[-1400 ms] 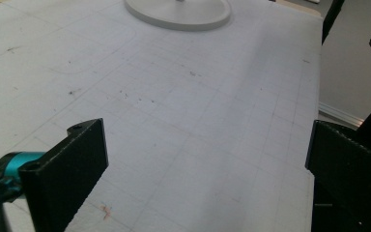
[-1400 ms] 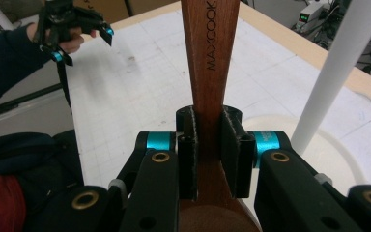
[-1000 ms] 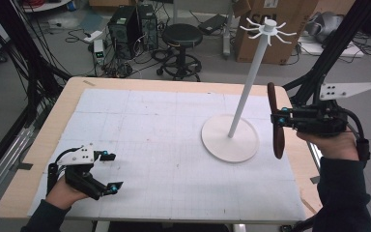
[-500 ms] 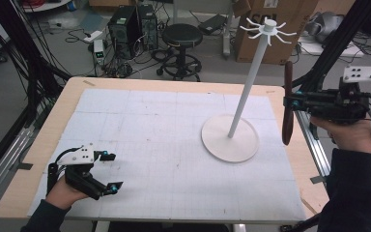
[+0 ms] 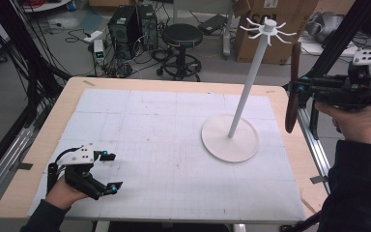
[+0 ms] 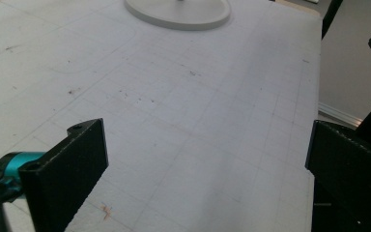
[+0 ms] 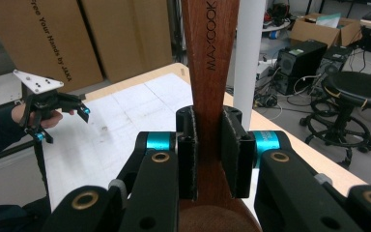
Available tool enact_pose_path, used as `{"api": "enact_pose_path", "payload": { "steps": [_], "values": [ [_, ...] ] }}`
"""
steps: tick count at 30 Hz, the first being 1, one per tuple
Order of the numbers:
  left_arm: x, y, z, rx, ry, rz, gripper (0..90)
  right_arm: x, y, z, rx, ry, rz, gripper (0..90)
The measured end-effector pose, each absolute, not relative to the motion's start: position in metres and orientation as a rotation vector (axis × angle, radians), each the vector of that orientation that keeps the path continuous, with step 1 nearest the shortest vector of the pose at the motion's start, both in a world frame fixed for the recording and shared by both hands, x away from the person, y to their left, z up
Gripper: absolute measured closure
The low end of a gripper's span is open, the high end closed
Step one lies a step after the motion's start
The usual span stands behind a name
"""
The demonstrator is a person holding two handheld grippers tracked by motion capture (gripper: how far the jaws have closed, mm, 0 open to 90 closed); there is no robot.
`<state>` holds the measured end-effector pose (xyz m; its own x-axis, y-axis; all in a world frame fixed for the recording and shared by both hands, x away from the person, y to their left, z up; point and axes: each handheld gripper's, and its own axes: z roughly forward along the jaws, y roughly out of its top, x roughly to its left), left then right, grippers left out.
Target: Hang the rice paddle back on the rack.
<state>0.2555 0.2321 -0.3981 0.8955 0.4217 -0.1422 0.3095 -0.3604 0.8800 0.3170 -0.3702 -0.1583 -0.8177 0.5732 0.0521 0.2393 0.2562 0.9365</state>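
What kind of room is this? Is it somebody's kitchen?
Not a kitchen; it looks like a lab or workshop. Black computer towers sit on the floor among loose cables, big brown cardboard boxes are stacked behind, and the light wooden table carries a white gridded mat for testing.

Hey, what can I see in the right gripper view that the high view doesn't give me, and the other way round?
Only the right gripper view gives the close grip: the right claw pads pressed on the wooden spoon, with "MAXCOOK" readable on its handle.

Only the high view gives the white stand whole, with its hooked top and round base on the table, and the spoon hanging upright beside the table's right edge.

Both show the spoon, the stand's pole, the black stool and the left claw, open with nothing between its jaws.
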Motion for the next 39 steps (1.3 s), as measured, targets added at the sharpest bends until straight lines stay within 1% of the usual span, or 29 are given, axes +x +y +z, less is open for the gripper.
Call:
{"api": "enact_pose_path", "payload": {
  "steps": [21,39],
  "values": [
    [0.255,0.232,-0.398,1.968,0.533,0.127,1.9,0.329,-0.364,-0.149,0.808,2.224,1.526,78.2],
    [0.255,0.233,-0.397,1.966,0.533,0.128,1.9,0.339,-0.357,-0.154,0.832,2.237,1.519,78.2]
  ]
}}
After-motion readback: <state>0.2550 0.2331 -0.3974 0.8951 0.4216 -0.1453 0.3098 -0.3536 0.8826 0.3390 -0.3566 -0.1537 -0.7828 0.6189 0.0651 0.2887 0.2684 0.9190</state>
